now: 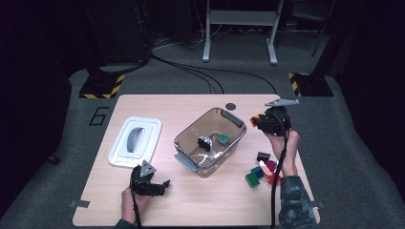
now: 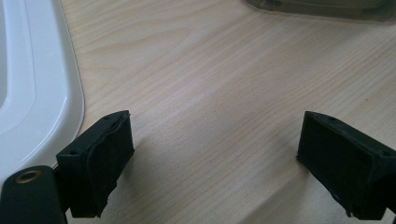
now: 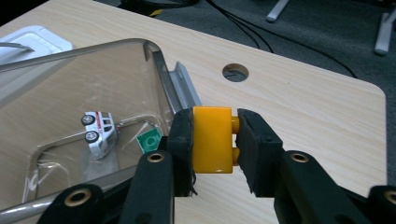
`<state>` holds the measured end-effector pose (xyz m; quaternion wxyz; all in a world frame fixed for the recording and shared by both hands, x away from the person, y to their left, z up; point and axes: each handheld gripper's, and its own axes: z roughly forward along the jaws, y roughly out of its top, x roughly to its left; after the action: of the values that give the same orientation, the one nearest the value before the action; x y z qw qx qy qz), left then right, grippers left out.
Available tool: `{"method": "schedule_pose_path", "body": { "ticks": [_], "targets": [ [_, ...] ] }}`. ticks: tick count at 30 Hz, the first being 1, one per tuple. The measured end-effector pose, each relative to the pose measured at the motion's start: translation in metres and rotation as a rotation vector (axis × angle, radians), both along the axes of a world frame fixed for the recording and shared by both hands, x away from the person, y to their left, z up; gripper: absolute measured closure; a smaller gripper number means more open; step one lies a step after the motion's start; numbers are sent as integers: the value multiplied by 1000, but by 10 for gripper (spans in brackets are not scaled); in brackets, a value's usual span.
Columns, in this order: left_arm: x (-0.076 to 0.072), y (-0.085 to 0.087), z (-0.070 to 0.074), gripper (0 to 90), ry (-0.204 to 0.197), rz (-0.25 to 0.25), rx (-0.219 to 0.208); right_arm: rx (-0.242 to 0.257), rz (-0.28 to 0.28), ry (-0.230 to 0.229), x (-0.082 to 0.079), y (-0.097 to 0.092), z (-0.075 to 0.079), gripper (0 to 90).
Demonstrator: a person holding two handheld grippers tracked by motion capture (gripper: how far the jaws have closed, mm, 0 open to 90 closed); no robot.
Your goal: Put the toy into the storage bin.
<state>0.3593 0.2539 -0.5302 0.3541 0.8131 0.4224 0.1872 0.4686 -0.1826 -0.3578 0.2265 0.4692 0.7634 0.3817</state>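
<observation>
An orange-yellow toy brick (image 3: 213, 139) sits clamped between two black pads, studs facing three o'clock, at three o'clock of the clear bin (image 3: 140, 60).

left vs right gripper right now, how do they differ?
The left gripper has its jaws wide apart with nothing between them; the right gripper is clamped on a yellow block. The left sits low over the table near the white lid; the right is beside the clear bin.
</observation>
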Motion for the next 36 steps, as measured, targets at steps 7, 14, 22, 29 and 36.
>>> {"method": "schedule_pose_path", "body": {
  "ticks": [7, 14, 22, 29, 36],
  "targets": [
    [0, 0, 0, 103, 2, -3, 0, -16, 68, 0, 2, 22, 1, 677],
    [0, 0, 0, 103, 1, -2, -1, -63, 130, 23, 7, 43, -5, 676],
    [0, 0, 0, 104, 3, -1, -2, -122, 145, 40, 10, 52, -17, 674],
    [0, 0, 0, 104, 3, -1, -2, -191, 167, 32, 9, 58, -20, 672],
    [0, 0, 0, 104, 3, -1, -2, -208, 162, 43, 7, 58, -23, 652]
  ]
}}
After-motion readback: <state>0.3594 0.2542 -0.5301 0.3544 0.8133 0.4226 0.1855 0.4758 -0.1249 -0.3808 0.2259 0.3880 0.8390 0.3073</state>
